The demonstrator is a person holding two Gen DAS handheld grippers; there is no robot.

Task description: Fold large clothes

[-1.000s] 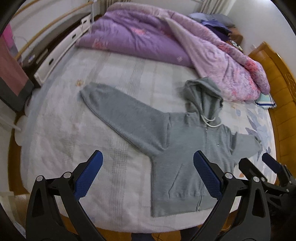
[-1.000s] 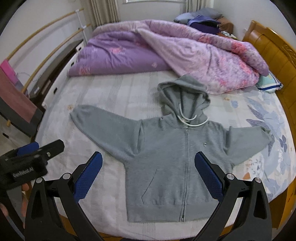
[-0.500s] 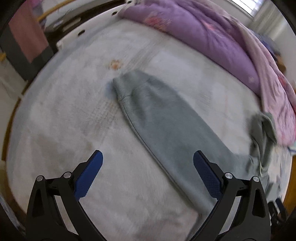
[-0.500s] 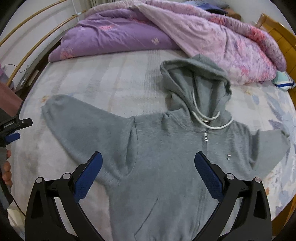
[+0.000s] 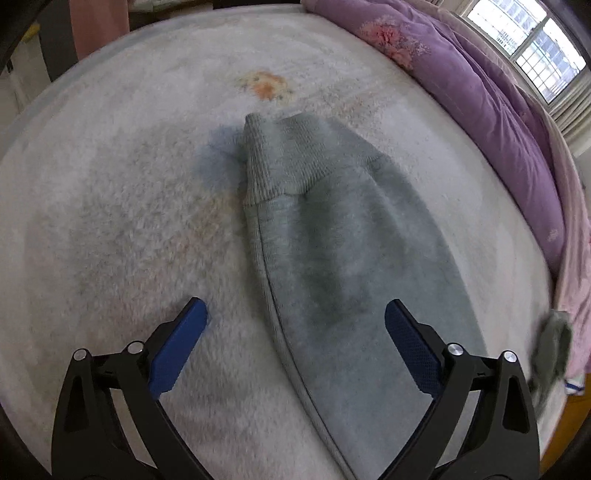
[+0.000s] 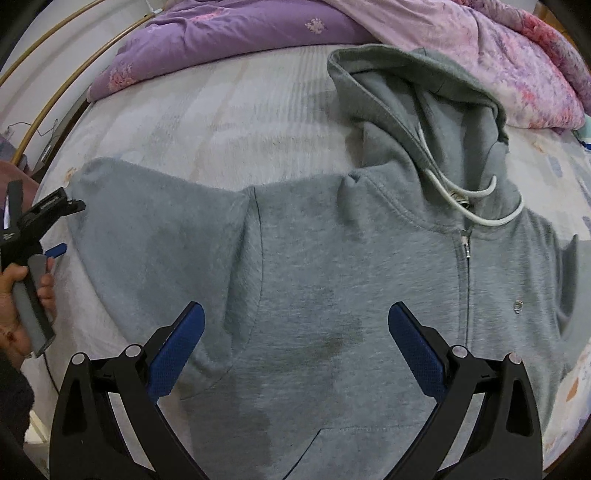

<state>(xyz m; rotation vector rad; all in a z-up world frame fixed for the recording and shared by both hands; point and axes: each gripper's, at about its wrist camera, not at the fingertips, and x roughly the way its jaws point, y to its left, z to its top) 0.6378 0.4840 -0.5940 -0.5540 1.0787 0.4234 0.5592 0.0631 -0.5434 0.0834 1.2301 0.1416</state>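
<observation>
A grey zip hoodie (image 6: pixel 332 251) lies flat, front up, on the pale bedsheet (image 6: pixel 229 122), hood (image 6: pixel 413 85) toward the duvet. In the left wrist view its outstretched sleeve (image 5: pixel 343 251) ends in a ribbed cuff (image 5: pixel 273 162). My left gripper (image 5: pixel 295 332) hovers low over that sleeve with its jaws closing; the sleeve's near seam runs between them, and the pads are not pressing on it. It also shows as the left gripper (image 6: pixel 68 227) at the sleeve end, held by a hand (image 6: pixel 14 291). My right gripper (image 6: pixel 295 339) stands open above the chest near the armpit seam.
A purple duvet (image 6: pixel 236 33) is heaped along the far side of the bed, reaching the hood. Curved wooden rails (image 6: pixel 55 85) stand at the left beyond the mattress. A window (image 5: pixel 535 48) is behind the duvet. The bed's edge (image 5: pixel 74 70) curves around the sleeve end.
Both grippers have come down much closer to the hoodie. The left one swung out to the sleeve cuff and rolled, and its jaws look slightly narrower. The right one settled over the chest.
</observation>
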